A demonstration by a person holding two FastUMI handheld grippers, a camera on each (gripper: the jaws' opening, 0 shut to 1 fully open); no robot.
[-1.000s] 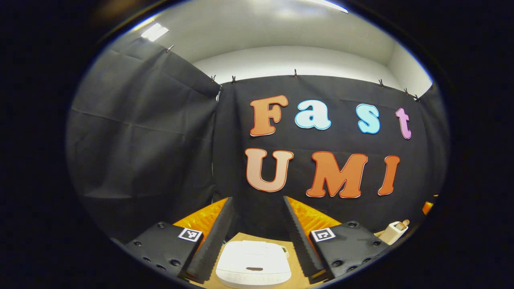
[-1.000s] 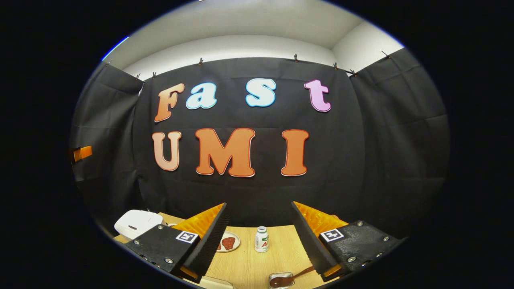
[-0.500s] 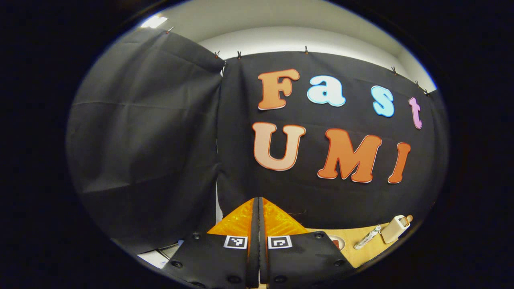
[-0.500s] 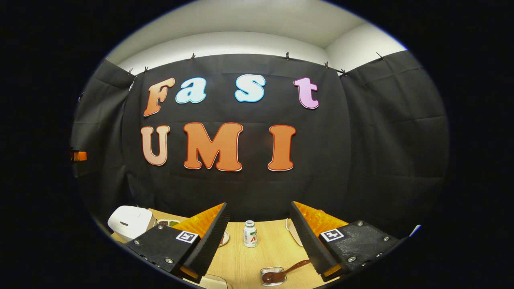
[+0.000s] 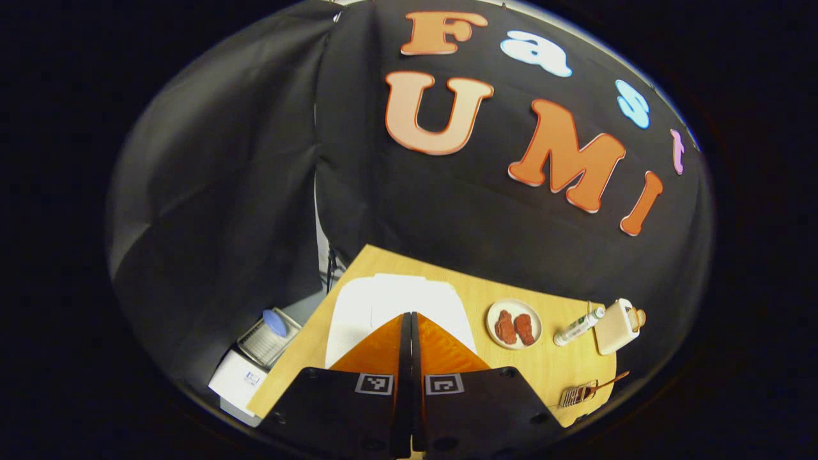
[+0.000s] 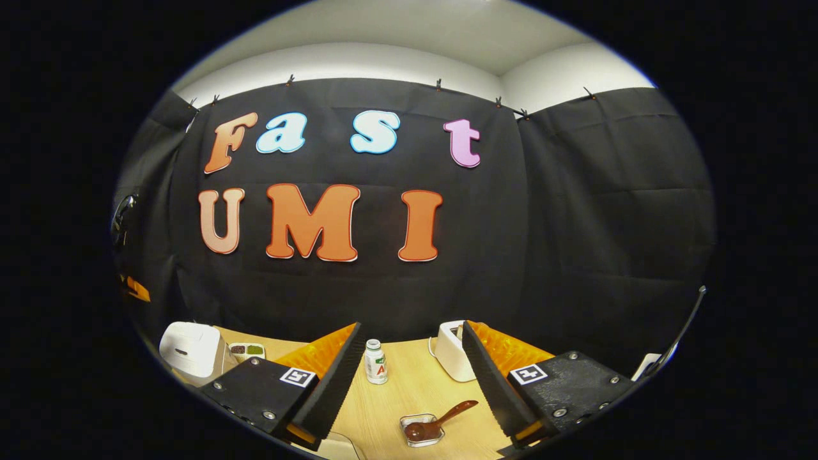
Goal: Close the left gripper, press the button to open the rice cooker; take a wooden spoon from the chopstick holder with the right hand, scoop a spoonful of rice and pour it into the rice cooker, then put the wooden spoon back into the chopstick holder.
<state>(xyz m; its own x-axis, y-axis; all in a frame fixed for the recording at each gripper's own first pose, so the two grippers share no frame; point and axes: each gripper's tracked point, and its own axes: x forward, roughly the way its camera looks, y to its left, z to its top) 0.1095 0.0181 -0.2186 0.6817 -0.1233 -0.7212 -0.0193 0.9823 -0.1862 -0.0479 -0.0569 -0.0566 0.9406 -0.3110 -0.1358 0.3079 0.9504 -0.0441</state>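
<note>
The left gripper point(image 5: 409, 319) is hanging over the rice cooker point(image 5: 396, 300), with its two fingers pressed flat together and nothing between them. The tips are pointing down at the cooker's white lid, near the front of it, and I cannot tell if they are touching it. The cooker is sitting at the left end of the table point(image 5: 549, 370), and its lid is down. To the right of the cooker, a plate point(image 5: 514, 324) with two red-brown pieces of food is lying on the table. Further right of the cooker, a small bottle point(image 5: 578, 326) is lying beside the chopstick holder point(image 5: 615, 327), a cream box with something brown poking out of its top. Nearer than the holder, a small dish point(image 5: 575, 395) has a spoon point(image 5: 604, 383) resting in it. In the right gripper view, the right gripper point(image 6: 409, 342) is waiting with its fingers wide apart and holding nothing. The cooker point(image 6: 190, 348) is sitting far off to its left. Between the open fingers, the bottle point(image 6: 375, 361) is standing upright, and the dish point(image 6: 422, 429) with the brown spoon point(image 6: 441, 418) is lying in front, closer to the camera. The holder point(image 6: 451, 350) is standing just behind the right finger, partly hidden by it.
</note>
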